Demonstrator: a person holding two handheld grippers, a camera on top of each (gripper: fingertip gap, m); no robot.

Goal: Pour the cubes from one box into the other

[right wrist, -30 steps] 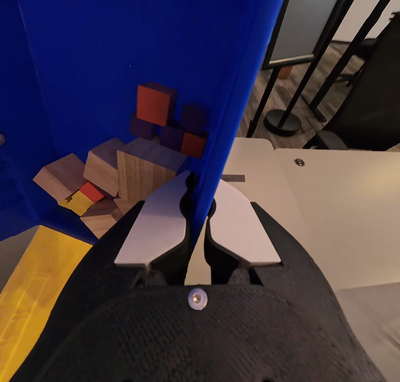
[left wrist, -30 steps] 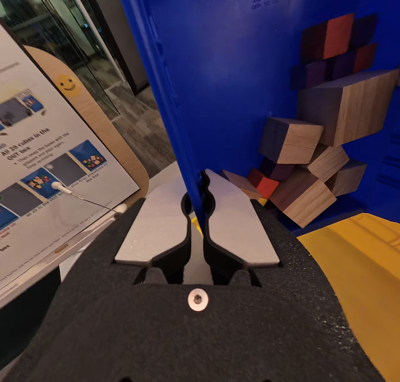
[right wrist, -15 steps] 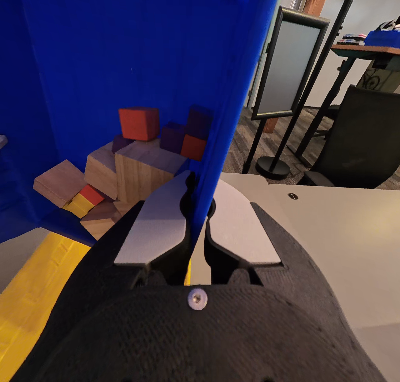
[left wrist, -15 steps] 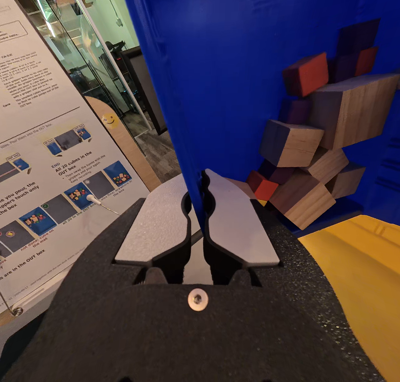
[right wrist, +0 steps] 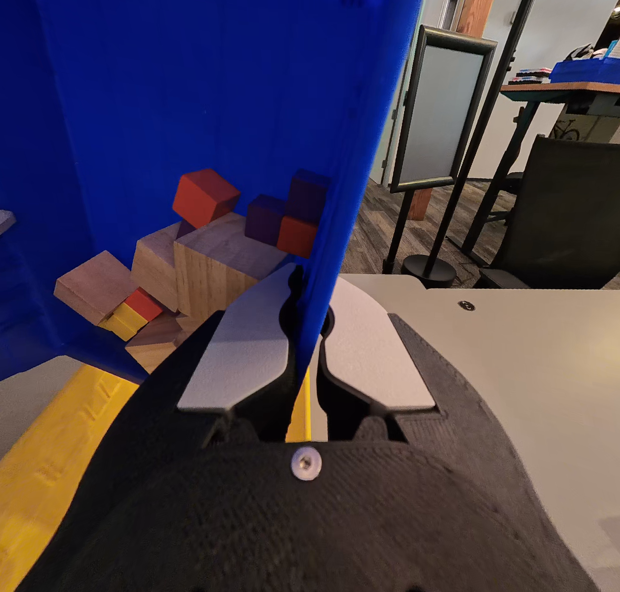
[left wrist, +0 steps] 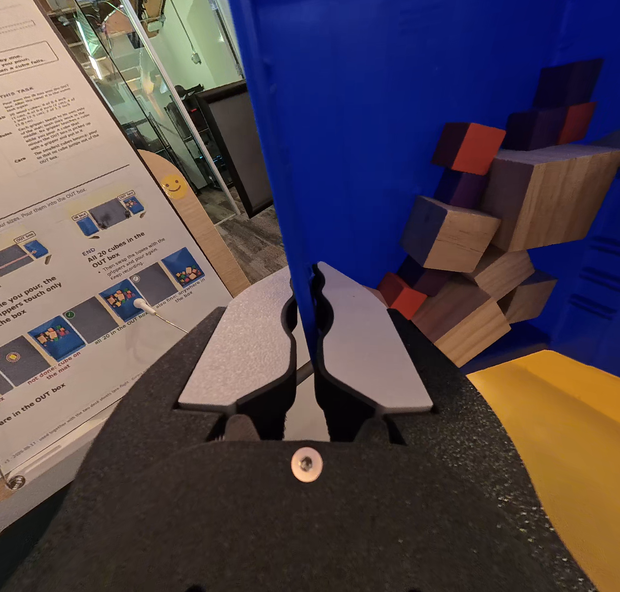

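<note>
Now, with the left gripper (left wrist: 304, 275) and right gripper (right wrist: 299, 275) each clamped on a side wall of the tipped blue box (left wrist: 385, 106), tilt evenly so the cubes (right wrist: 208, 267) heaped at its near edge slide into the yellow box (left wrist: 553, 425) below.

A pale grey table (right wrist: 503, 391) spreads to the right, bare apart from a small round fitting (right wrist: 466, 305) set in its top near the far edge. On the left, a printed instruction sheet (left wrist: 67, 274) stands propped at a slant on the surface.
</note>
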